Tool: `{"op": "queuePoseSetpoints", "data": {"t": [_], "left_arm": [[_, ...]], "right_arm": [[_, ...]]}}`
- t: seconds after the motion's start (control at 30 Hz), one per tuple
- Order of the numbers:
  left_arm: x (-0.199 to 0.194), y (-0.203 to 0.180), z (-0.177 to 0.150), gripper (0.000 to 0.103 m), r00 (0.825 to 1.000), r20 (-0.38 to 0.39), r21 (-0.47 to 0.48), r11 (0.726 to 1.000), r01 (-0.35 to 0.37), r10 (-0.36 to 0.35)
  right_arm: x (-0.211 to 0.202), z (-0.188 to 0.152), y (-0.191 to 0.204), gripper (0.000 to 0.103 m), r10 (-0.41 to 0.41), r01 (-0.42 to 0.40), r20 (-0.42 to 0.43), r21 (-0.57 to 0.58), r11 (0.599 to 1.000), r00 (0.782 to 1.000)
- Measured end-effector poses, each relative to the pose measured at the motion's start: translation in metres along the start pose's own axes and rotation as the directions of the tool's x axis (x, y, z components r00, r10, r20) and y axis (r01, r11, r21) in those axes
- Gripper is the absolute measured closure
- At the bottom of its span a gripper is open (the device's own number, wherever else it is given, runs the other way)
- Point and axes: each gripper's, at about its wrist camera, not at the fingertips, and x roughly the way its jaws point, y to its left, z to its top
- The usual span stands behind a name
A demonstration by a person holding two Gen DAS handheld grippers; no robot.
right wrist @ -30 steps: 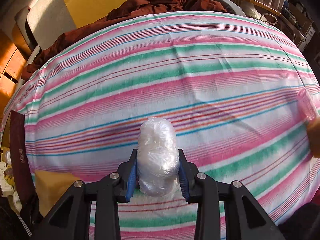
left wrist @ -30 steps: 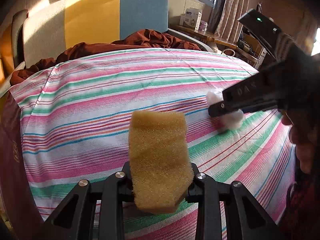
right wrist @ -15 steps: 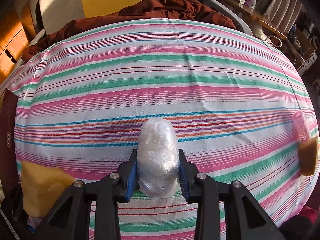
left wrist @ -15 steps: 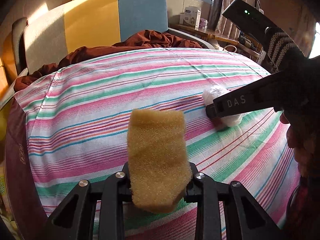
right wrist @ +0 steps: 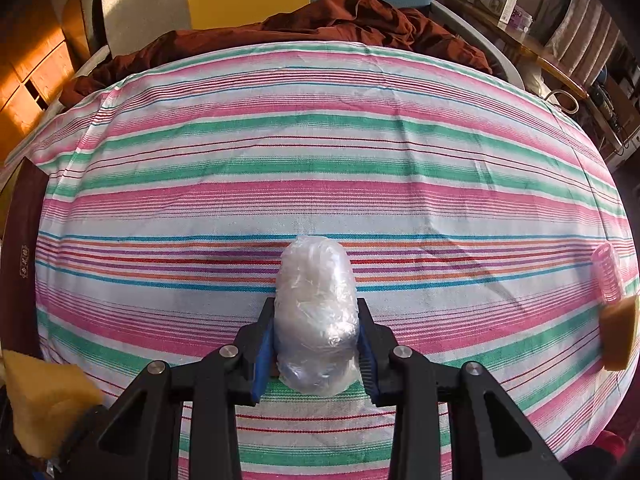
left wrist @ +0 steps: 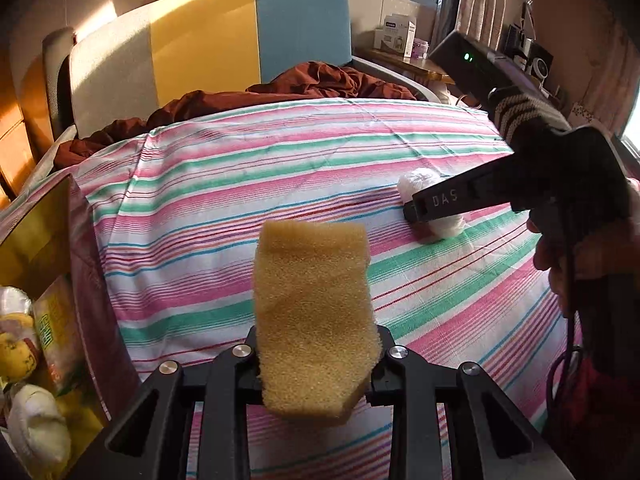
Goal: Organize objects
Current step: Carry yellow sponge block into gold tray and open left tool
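Left gripper (left wrist: 314, 354): clamped on sponge (left wrist: 314, 312); box (left wrist: 52, 280) newly in view.
Right gripper (right wrist: 316, 344): clamped on plastic-wrapped bundle (right wrist: 316, 312).
Implication: stowing probably next.

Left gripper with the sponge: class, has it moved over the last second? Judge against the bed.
Yes. The left gripper, clamping the sponge, swung left: the box of items beside the striped sheet now appears.

We see the bed (right wrist: 320, 152) as landmark: blanket (right wrist: 320, 20) behind its sheet, roller (right wrist: 608, 274) at its right edge, box (left wrist: 40, 300) left of it.
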Motion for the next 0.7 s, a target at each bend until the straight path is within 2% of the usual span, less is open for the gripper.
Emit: {"op": "queuePoseSetpoints", "data": {"t": [0.17,0.37,0.7], "left_arm": [[-0.034,0.005,0.003,0.073,0.998,0.056,0.008,1.0,-0.018,0.018],[-0.067,0.021,0.0,0.073,0.995,0.095,-0.037,0.999,-0.027,0.03],[-0.106,0.058,-0.011,0.073,0.984,0.146,-0.101,0.991,-0.088,0.102]], "right_arm": [[-0.002,-0.003,0.009,0.068,-0.005,0.005,0.004,-0.006,1.0,1.0],[0.001,-0.004,0.01,0.068,-0.012,0.012,0.011,-0.016,1.0,1.0],[0.002,-0.012,0.015,0.067,-0.032,0.033,0.021,-0.037,0.999,0.999]]}}
